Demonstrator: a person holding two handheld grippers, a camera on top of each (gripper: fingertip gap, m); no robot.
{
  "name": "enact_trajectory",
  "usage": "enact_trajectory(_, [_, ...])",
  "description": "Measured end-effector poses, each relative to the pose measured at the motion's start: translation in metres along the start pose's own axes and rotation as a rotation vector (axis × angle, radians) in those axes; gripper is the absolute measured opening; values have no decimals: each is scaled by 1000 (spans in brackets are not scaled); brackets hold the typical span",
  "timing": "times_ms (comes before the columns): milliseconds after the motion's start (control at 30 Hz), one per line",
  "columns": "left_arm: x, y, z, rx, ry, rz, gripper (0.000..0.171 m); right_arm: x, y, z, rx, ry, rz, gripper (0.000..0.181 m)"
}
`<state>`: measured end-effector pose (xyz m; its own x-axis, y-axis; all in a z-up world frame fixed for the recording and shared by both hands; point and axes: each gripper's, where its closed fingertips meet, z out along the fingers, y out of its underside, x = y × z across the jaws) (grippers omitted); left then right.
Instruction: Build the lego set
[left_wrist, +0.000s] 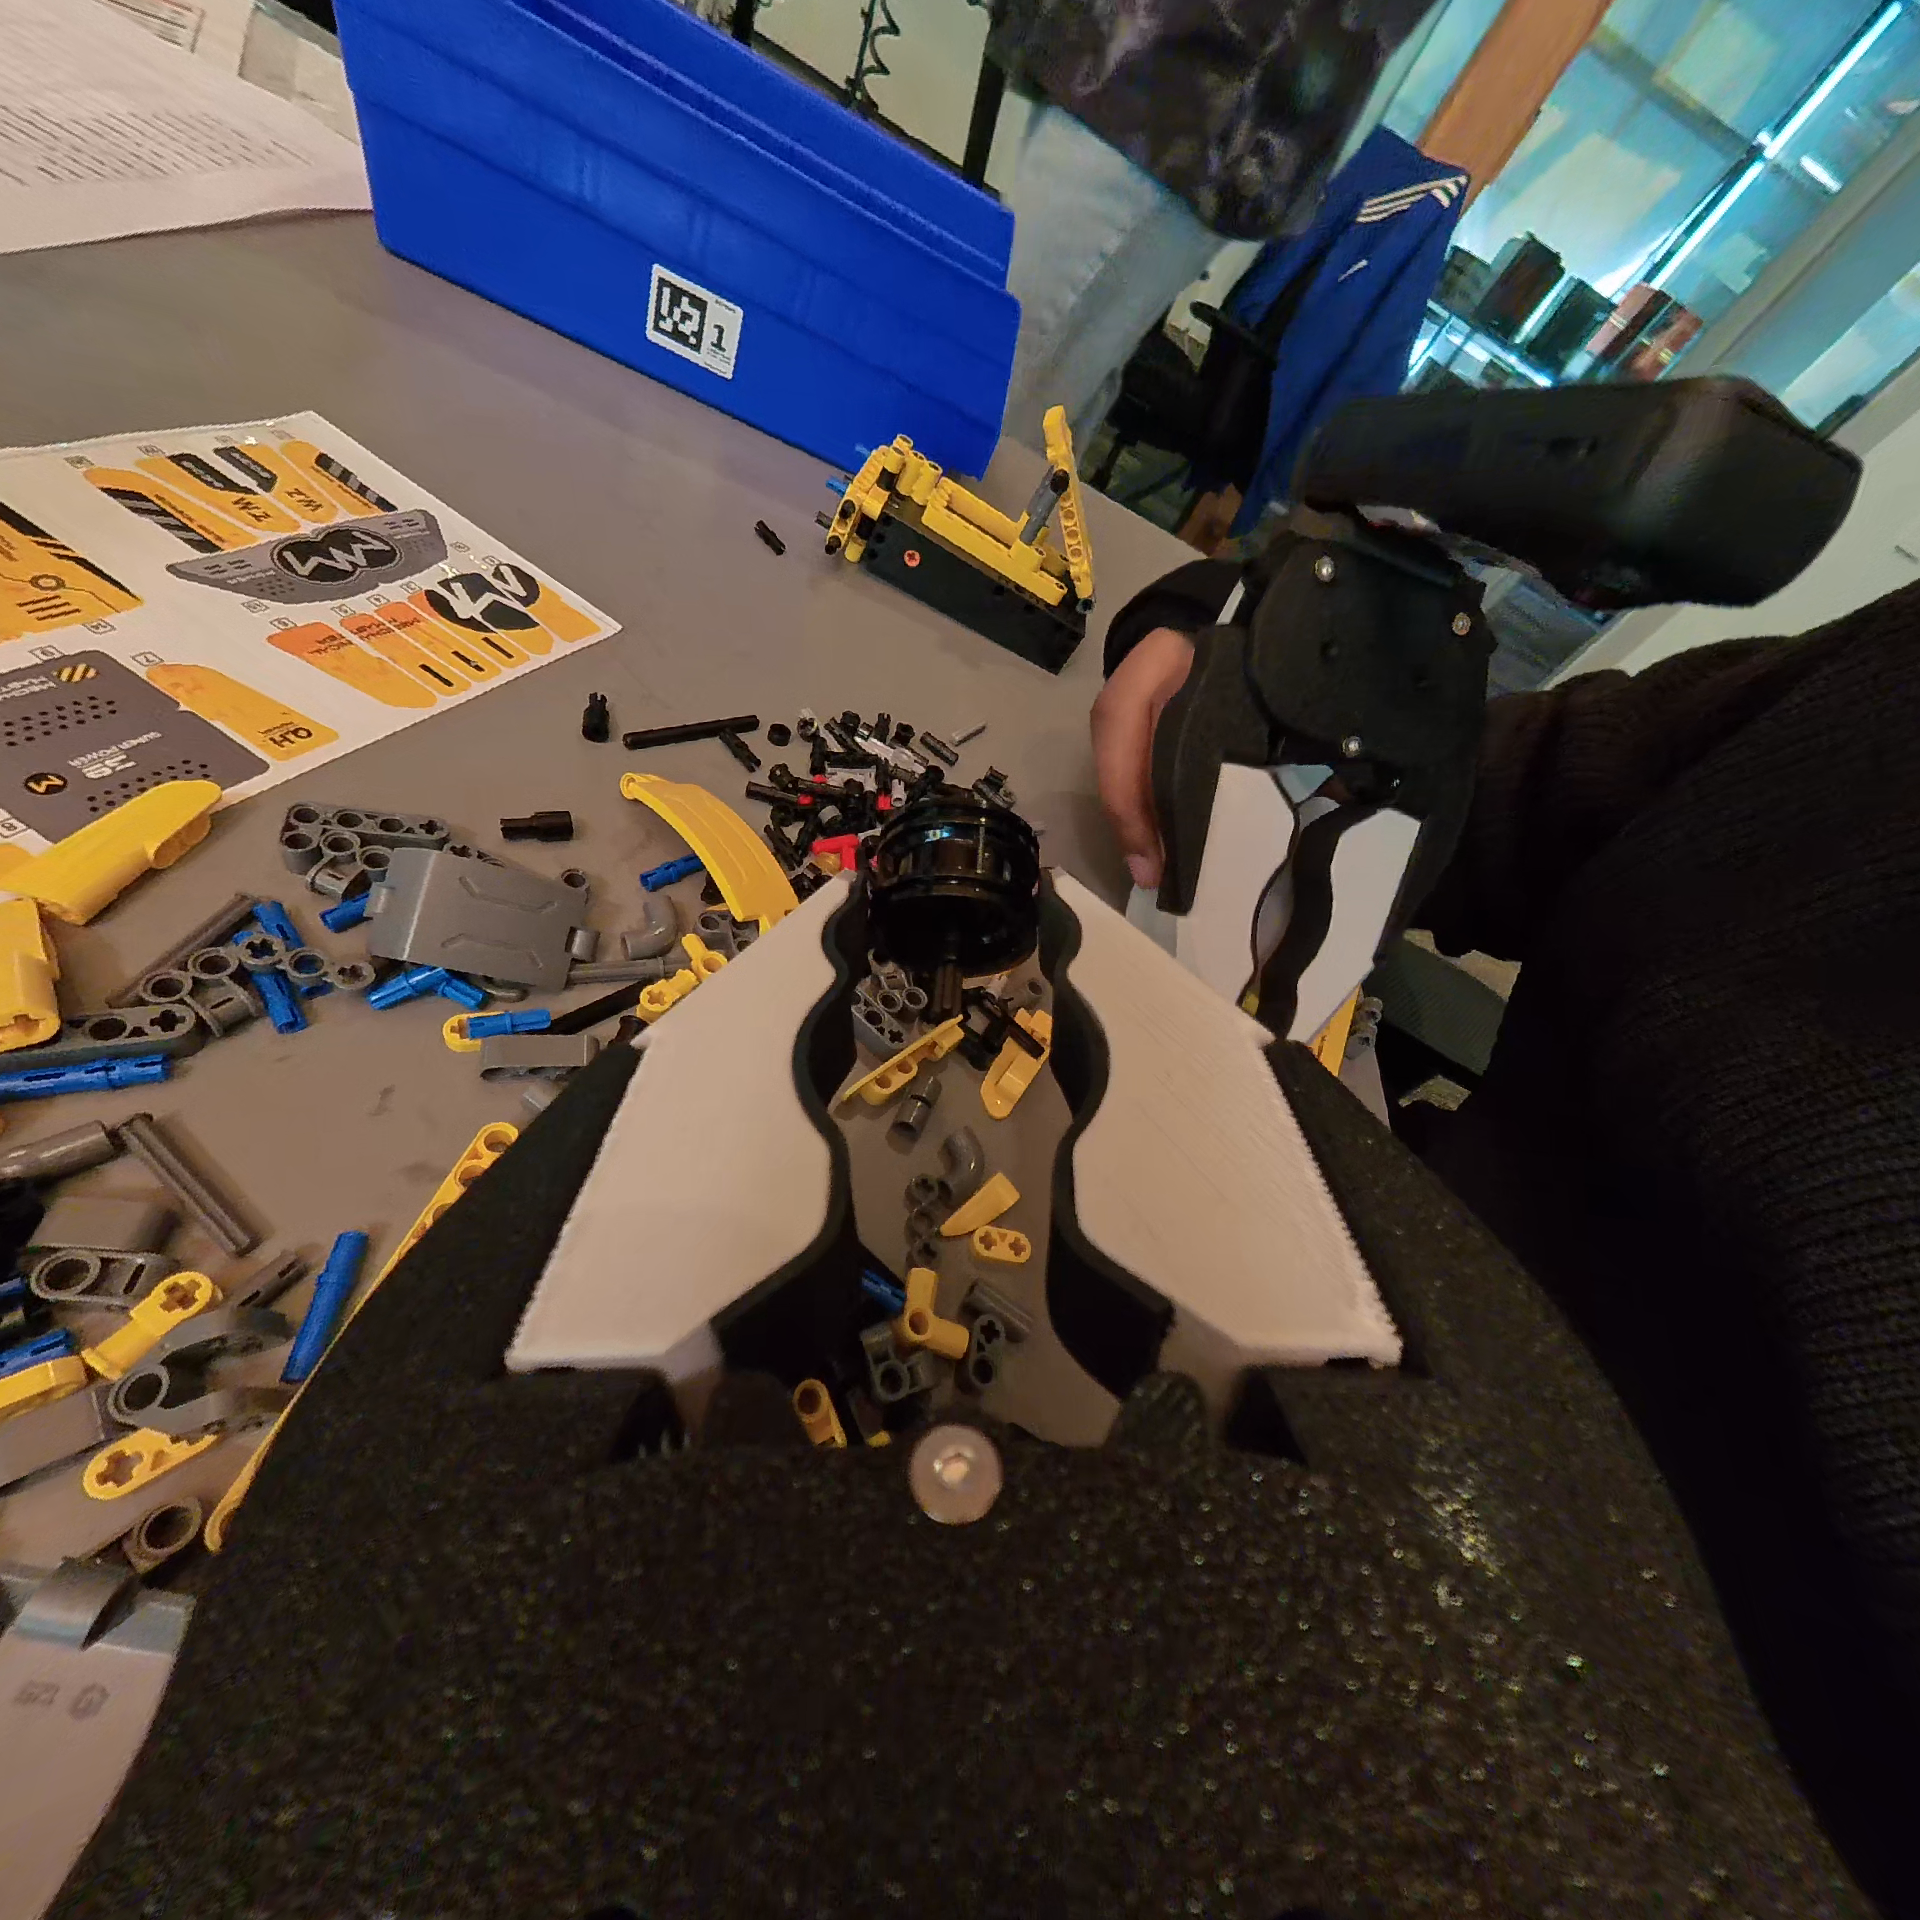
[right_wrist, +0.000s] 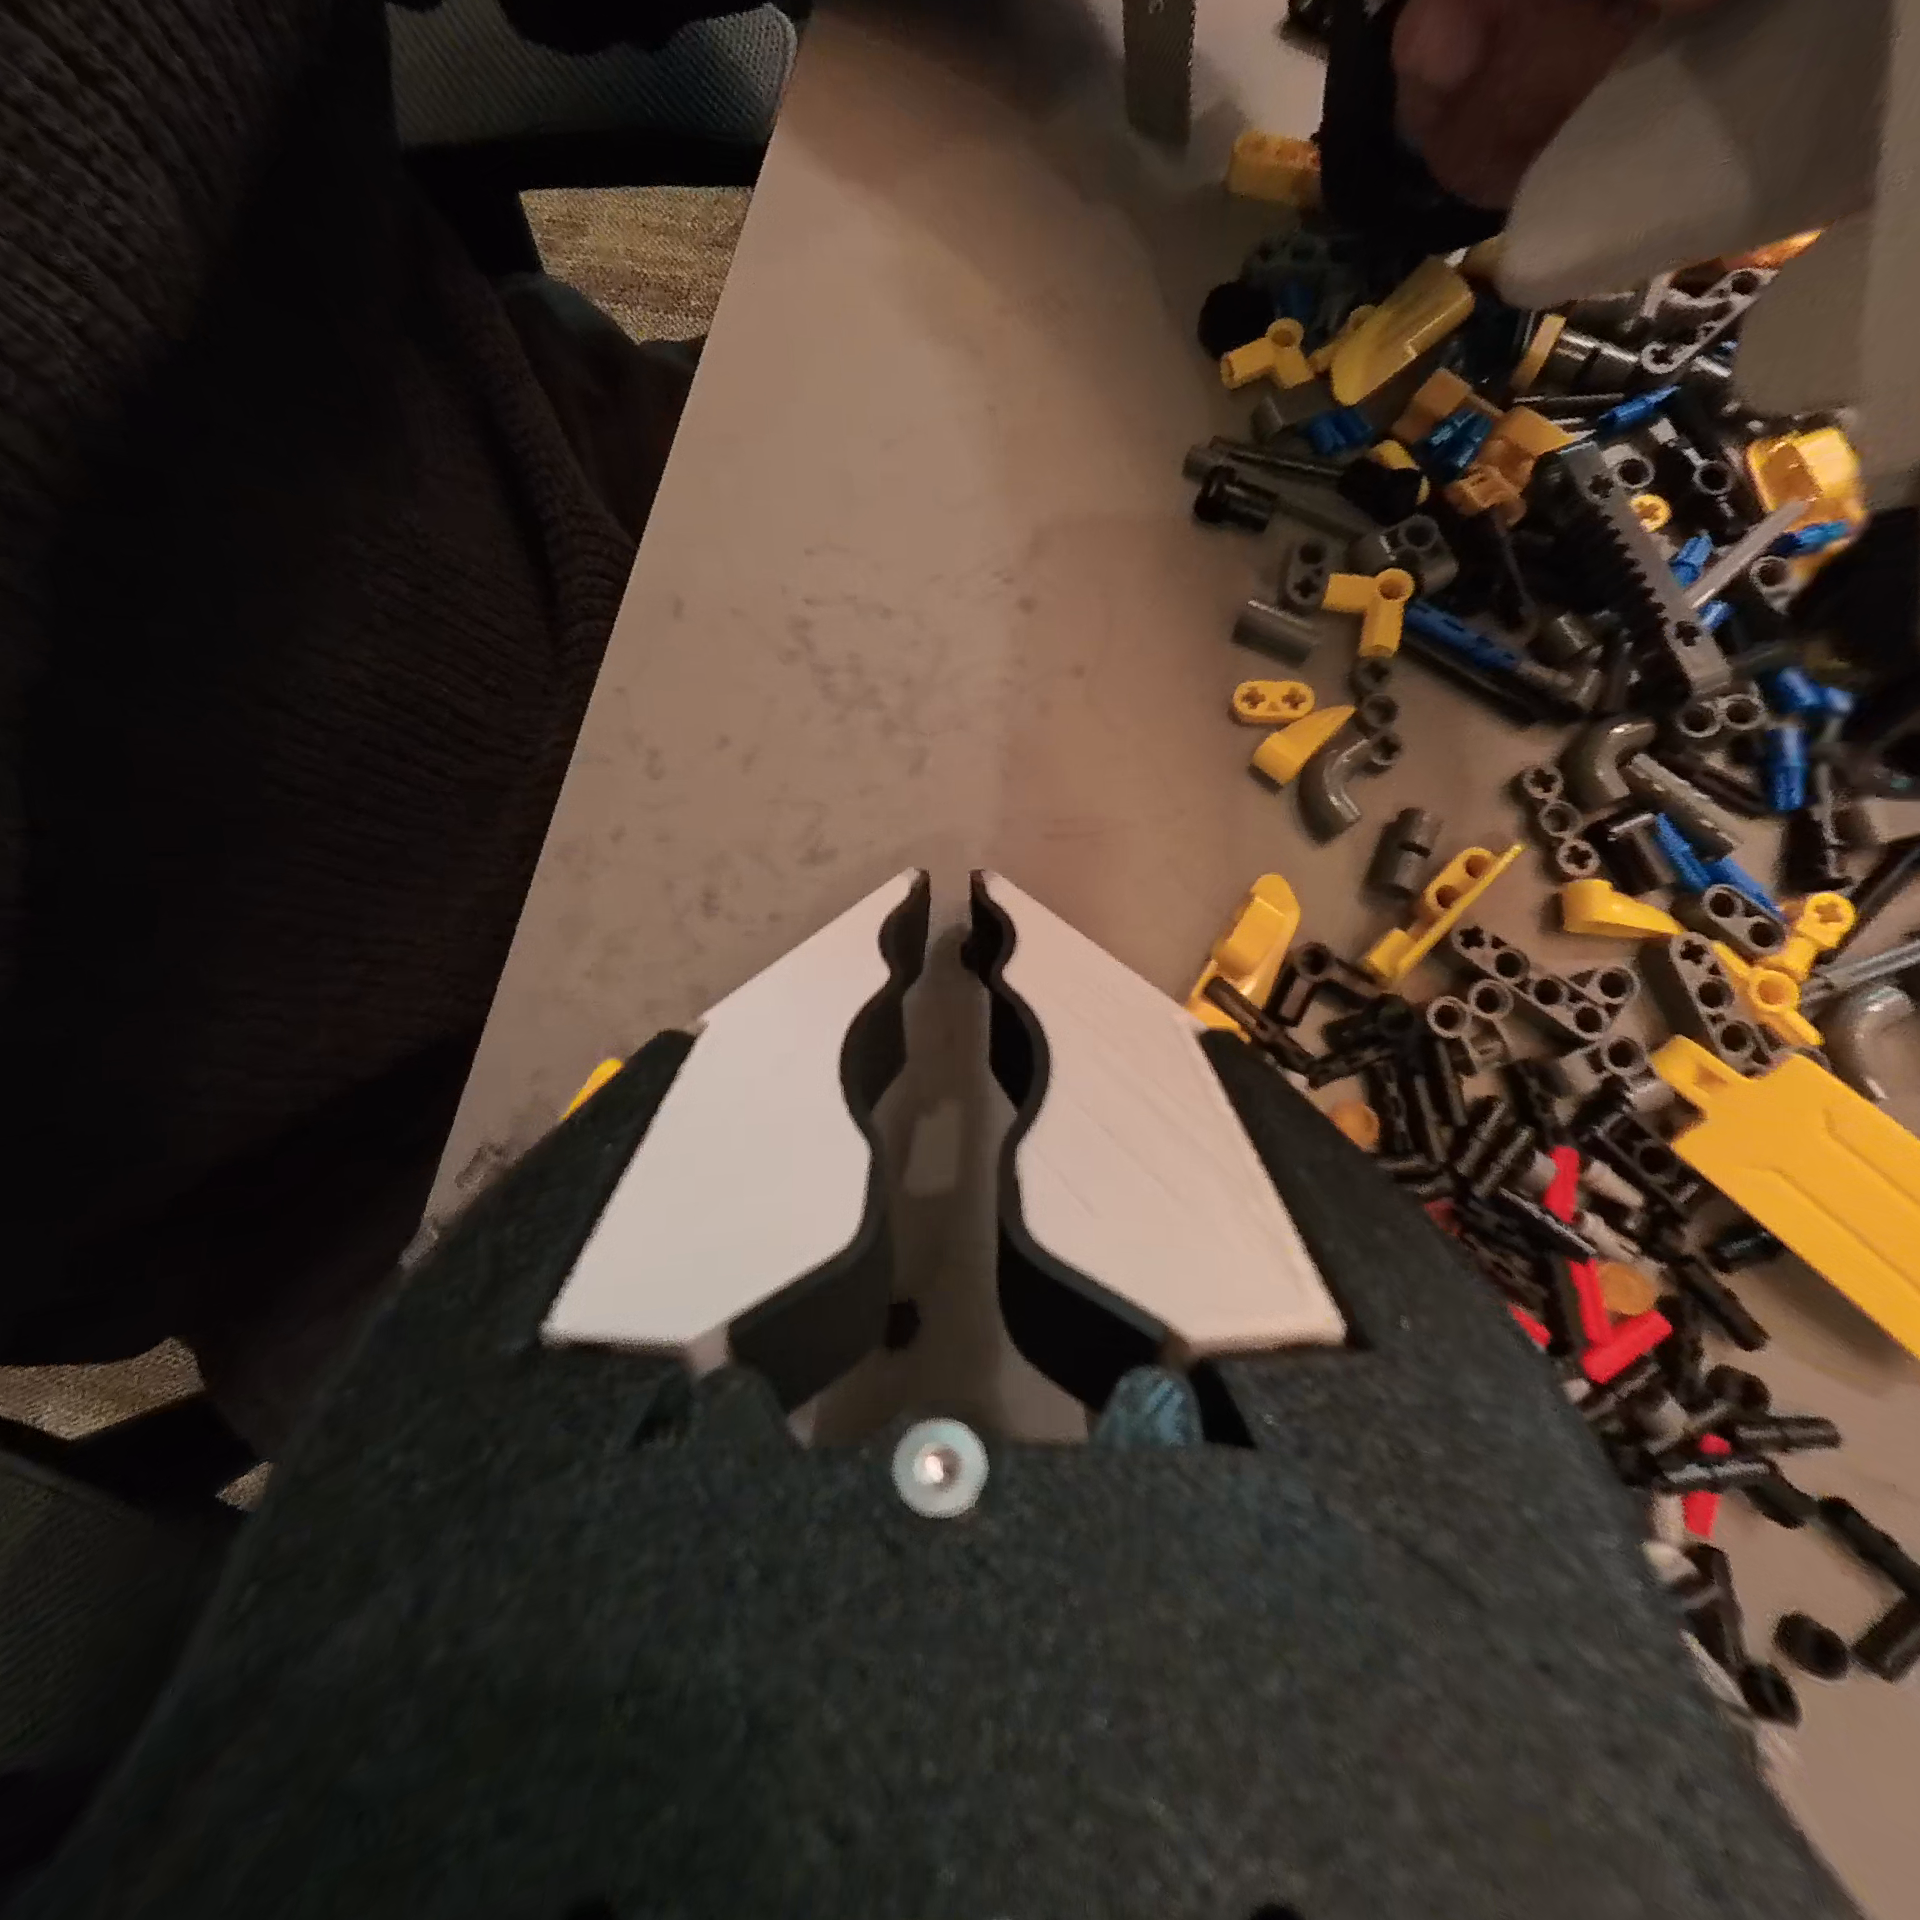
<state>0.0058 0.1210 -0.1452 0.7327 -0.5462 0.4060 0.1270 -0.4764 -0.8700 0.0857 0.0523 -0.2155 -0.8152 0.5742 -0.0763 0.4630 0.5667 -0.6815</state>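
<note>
My left gripper (left_wrist: 951, 883) is shut on a black wheel rim (left_wrist: 956, 904), held at the fingertips a little above a pile of small black pins (left_wrist: 862, 769) on the grey table (left_wrist: 665, 540). My right gripper (right_wrist: 949, 883) has its jaws nearly together with a thin gap and nothing visible between them, over bare table (right_wrist: 914, 520) near the edge. It also shows in the left wrist view (left_wrist: 1226, 966), to the right of the rim, with a hand beside it. The left gripper's white finger (right_wrist: 1621, 187) appears blurred at the top right of the right wrist view.
Loose yellow, grey, blue and black building parts (right_wrist: 1558, 644) lie scattered on the table. A half-built yellow and black assembly (left_wrist: 966, 540) stands before a blue bin (left_wrist: 675, 208). A sticker sheet (left_wrist: 260, 623) lies at the left. A person in a dark sweater (right_wrist: 260, 623) sits at the table edge. Left tips to right tips: about 12 cm.
</note>
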Motion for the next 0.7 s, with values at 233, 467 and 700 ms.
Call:
enact_trajectory(233, [-1,0,0,0,-3,-3,32,3,1,4,-18,35,-28,15])
enact_trajectory(467, [0,1,0,-3,-1,1,32,5,15,-11,-62,34,6,18])
enact_trajectory(700, [1,0,0,-2,0,7,32,0,19,-7,-82,3,3,17])
